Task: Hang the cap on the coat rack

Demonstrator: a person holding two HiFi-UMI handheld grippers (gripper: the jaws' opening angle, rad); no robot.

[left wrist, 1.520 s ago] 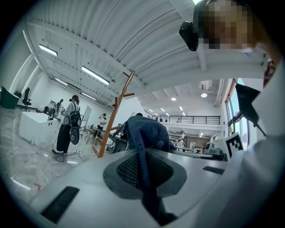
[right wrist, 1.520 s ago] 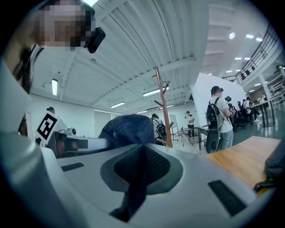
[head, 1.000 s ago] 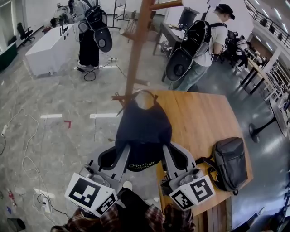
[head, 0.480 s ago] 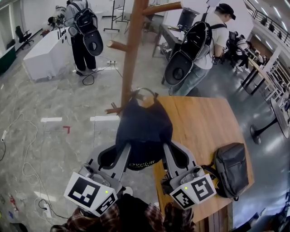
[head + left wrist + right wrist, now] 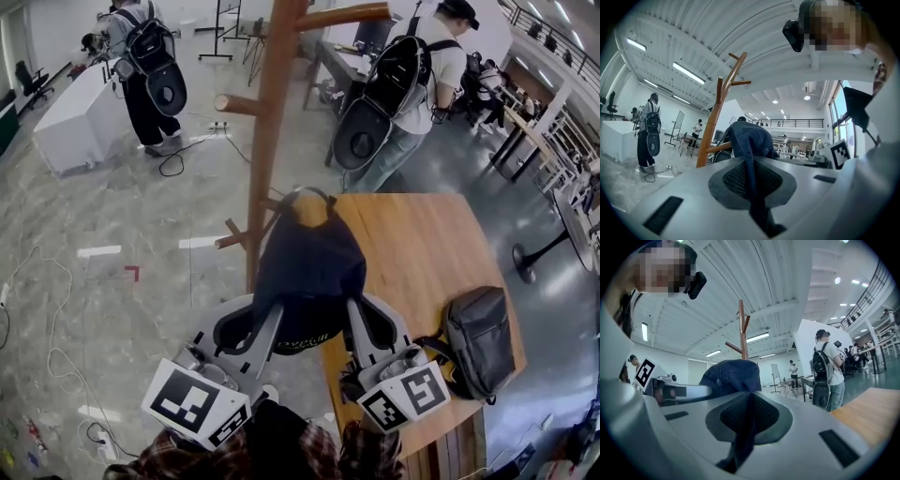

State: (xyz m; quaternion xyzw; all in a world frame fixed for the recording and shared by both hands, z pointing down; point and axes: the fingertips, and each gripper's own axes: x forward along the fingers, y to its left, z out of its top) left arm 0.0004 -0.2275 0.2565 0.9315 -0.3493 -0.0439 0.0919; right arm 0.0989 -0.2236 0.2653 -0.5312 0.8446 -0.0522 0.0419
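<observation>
Left tool [image 5: 265, 319] and right tool [image 5: 357, 317] pinch cap [image 5: 309, 267] edges — seemingly against coat rack [image 5: 268, 141].

A wooden table [image 5: 422, 248] stands on grey marble floor [image 5: 103, 211] under a strip-lit white ceiling [image 5: 740, 28].

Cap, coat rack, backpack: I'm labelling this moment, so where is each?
cap [image 5: 309, 267], head view, middle of its dark crown
coat rack [image 5: 274, 112], head view, on its upright pole
backpack [image 5: 478, 339], head view, middle of its grey body
</observation>
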